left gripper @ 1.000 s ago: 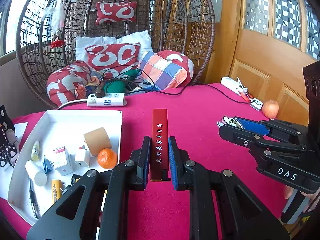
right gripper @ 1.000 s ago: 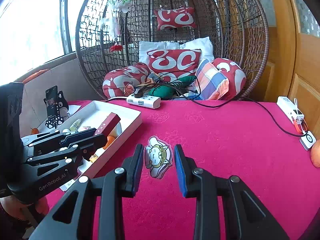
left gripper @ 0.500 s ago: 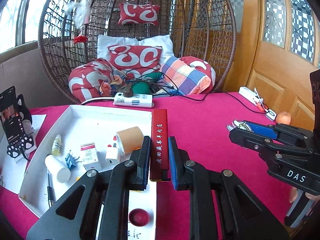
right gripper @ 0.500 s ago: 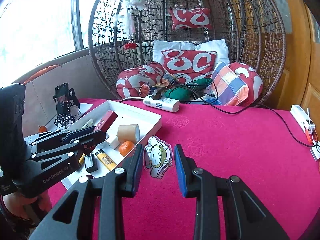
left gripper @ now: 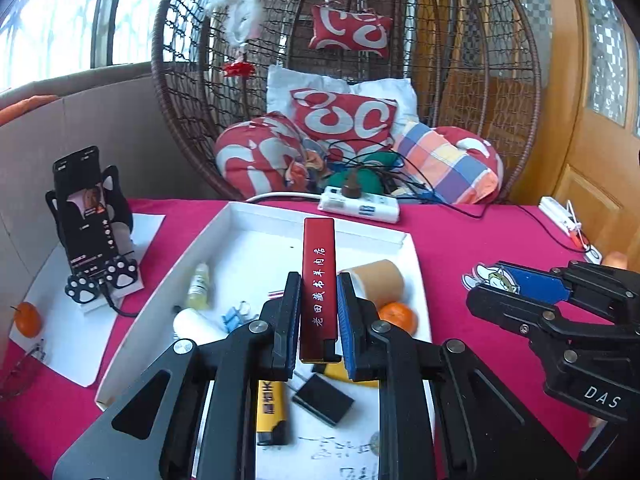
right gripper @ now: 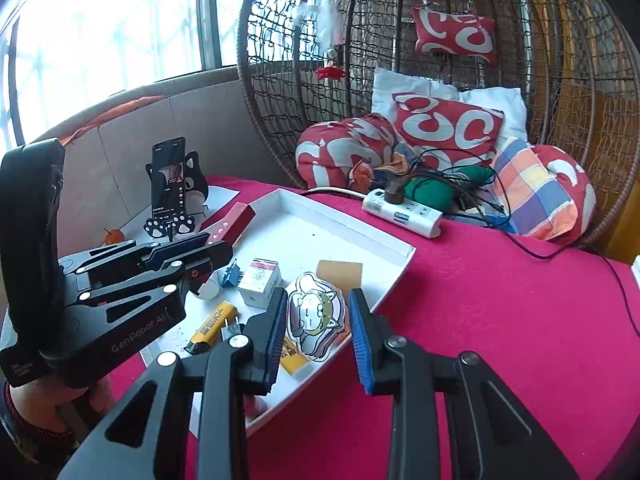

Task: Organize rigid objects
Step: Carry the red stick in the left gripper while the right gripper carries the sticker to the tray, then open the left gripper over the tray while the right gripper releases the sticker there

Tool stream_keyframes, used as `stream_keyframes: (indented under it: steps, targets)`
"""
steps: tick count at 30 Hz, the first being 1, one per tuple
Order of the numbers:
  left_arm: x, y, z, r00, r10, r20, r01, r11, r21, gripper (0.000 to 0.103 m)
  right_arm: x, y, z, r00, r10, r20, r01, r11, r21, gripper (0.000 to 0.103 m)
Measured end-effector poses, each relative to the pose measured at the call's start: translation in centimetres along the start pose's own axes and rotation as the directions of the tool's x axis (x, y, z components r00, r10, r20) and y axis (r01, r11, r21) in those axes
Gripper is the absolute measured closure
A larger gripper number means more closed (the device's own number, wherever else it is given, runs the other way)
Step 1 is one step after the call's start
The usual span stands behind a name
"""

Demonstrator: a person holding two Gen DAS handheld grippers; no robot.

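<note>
The left gripper (left gripper: 318,320) is clamped on a red box (left gripper: 319,280) above the white tray (left gripper: 192,252); the right gripper (right gripper: 318,332) grips a cartoon sticker (right gripper: 316,316) (flat, cat-like) over the tray's near corner on the pink worktop (right gripper: 500,320)

Both wrist views (close, forward-facing) share the white tray (left gripper: 400,236).

Bright daylight pours through the large glass window (right gripper: 100,40) at upper left, blown out to white. Colours stay vivid and focus is sharp near both tools. Strong fisheye bending and dark vignetting mark every corner.
</note>
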State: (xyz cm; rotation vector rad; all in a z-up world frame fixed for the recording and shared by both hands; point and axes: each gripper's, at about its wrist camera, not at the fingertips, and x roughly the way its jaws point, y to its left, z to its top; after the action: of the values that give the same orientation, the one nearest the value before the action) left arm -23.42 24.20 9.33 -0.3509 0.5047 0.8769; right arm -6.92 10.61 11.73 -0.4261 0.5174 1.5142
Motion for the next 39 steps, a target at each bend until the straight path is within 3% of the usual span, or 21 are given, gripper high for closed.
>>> stream_keyframes:
  steps: [6,17,18,19,20,21,22,24,25,32,34,39]
  targets:
    - [1.6,4.3,0.1,0.996,0.086,-0.038,-0.088,0.995,-0.050,0.086,2.6,1.4,1.0,0.999,0.023,-0.026,-0.023,1.000,-0.013,0.073]
    - [2.6,4.6,-1.0,0.995,0.064,-0.077,-0.069,0.995,-0.074,0.085,7.7,2.8,1.4,0.996,0.040,-0.079,-0.038,0.999,0.030,0.072]
    - [2.7,4.6,-1.0,0.995,0.066,-0.081,-0.072,0.994,-0.081,0.079,7.9,2.9,1.3,0.996,0.040,-0.082,-0.037,0.999,0.033,0.072]
    - [2.7,4.8,-1.1,0.994,0.072,-0.083,-0.079,0.993,-0.087,0.063,8.1,3.0,1.2,0.996,0.036,-0.085,-0.034,0.999,0.033,0.069]
    - [2.7,4.9,-1.2,0.993,0.082,-0.084,-0.090,0.991,-0.095,0.055,8.3,3.0,1.0,0.996,0.029,-0.086,-0.027,0.999,0.029,0.064]
    - [2.7,5.3,-1.2,0.990,0.115,-0.082,-0.123,0.987,-0.103,0.042,8.3,3.1,0.8,0.996,0.022,-0.088,-0.020,1.000,0.023,0.047]
    - [2.6,5.7,-1.3,0.988,0.134,-0.078,-0.143,0.983,-0.116,0.028,8.3,3.0,0.6,0.996,0.003,-0.086,-0.001,1.000,0.023,0.036]
    - [2.5,6.6,-1.5,0.989,0.124,-0.080,-0.136,0.978,-0.159,0.009,8.0,2.3,0.2,0.997,-0.006,-0.079,0.009,0.999,0.048,0.016]
    - [2.5,6.8,-1.6,0.989,0.118,-0.085,-0.132,0.976,-0.174,0.004,7.9,1.8,0.0,0.997,-0.003,-0.079,0.008,0.998,0.065,0.011]
    - [2.3,6.0,-2.2,0.988,0.122,-0.092,-0.134,0.980,-0.150,0.000,6.5,1.3,-0.8,0.998,-0.013,-0.069,0.020,0.995,0.099,0.010]
    - [2.3,5.8,-2.3,0.989,0.119,-0.093,-0.132,0.981,-0.145,0.000,6.0,1.3,-0.9,0.998,-0.015,-0.064,0.022,0.994,0.105,0.001]
    - [1.6,5.1,-2.3,0.990,0.116,-0.082,-0.126,0.984,-0.128,0.000,4.6,1.2,-1.3,0.999,-0.018,-0.042,0.023,0.994,0.110,0.000]
